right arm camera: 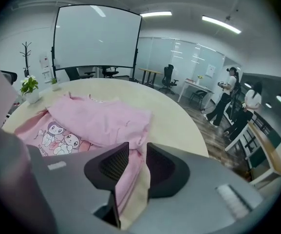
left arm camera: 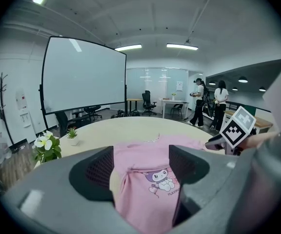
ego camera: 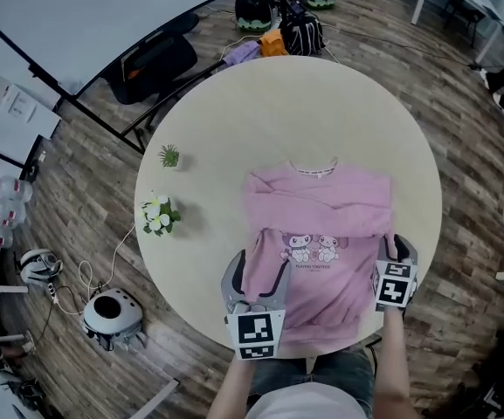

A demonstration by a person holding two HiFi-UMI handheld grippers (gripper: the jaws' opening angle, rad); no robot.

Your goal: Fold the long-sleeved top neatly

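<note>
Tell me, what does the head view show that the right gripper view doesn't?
Only the head view: the left gripper, jaws apart at the edge of the pink top, and a round white device on the floor. Only the right gripper view: two people standing, and the right gripper pinching the fabric. Both: the top, round table and flowers.

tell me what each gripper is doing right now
Left gripper: open, over an edge of the pink long-sleeved top.
Right gripper: shut on the same top.
</note>
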